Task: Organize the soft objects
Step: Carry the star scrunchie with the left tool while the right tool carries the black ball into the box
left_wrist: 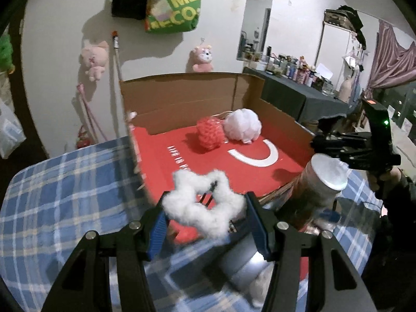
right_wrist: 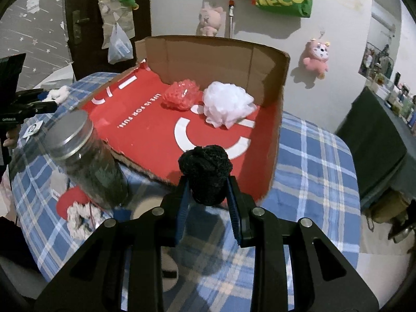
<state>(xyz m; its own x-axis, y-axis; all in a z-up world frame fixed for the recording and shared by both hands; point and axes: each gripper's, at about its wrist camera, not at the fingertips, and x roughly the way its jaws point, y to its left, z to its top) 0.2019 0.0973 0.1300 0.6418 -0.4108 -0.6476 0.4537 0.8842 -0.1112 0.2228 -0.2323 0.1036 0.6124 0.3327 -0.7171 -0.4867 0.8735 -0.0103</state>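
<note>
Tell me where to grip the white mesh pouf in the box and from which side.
Grip the white mesh pouf across its puffy middle, coming from above: the cardboard wall rises close behind it and the red pouf lies close on one side. It looks soft, so it should compress between the fingers.
</note>
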